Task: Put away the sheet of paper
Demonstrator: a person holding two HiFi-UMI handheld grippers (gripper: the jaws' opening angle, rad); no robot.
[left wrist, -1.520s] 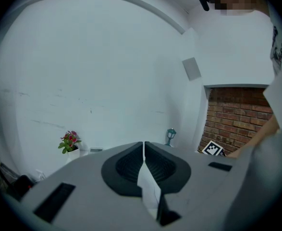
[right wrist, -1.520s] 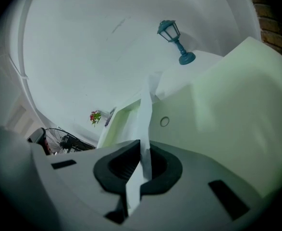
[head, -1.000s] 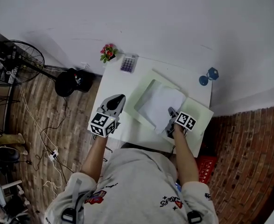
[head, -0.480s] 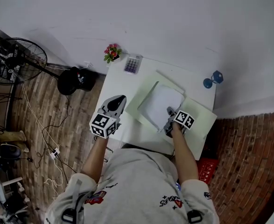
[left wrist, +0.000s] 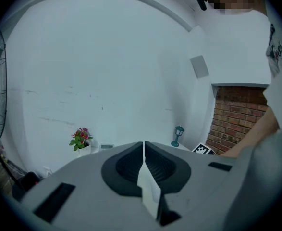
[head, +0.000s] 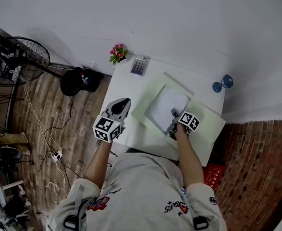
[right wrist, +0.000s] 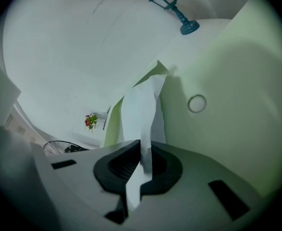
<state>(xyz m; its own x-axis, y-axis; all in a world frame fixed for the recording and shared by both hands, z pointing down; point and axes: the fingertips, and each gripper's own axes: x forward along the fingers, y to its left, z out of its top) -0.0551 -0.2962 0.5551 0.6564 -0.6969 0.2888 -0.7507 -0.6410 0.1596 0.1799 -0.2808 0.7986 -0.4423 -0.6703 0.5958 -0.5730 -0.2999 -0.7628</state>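
"What had changed in the last second?"

"The right gripper (head: pixel 173 114) had come down a little with the sheet (head: pixel 167 104), which now bulged less and lay lower."

"And its jaws?"

"Pressed together on the sheet's near edge. The sheet ran forward from the tips, slack, over the open folder (head: pixel 207 123) that lay under and ahead of them."

"The left gripper (head: pixel 123 102)?"

"Jaws together with nothing between them. It was held over the table (head: pixel 126 85), well apart from the right gripper and clear of the folder."

"Farther on?"

"Ahead of the left gripper, at the table's far edge, sat a calculator (head: pixel 139 65) and a flower (head: pixel 118 53). A lamp (head: pixel 223 84) stood ahead and to the right of the right gripper."
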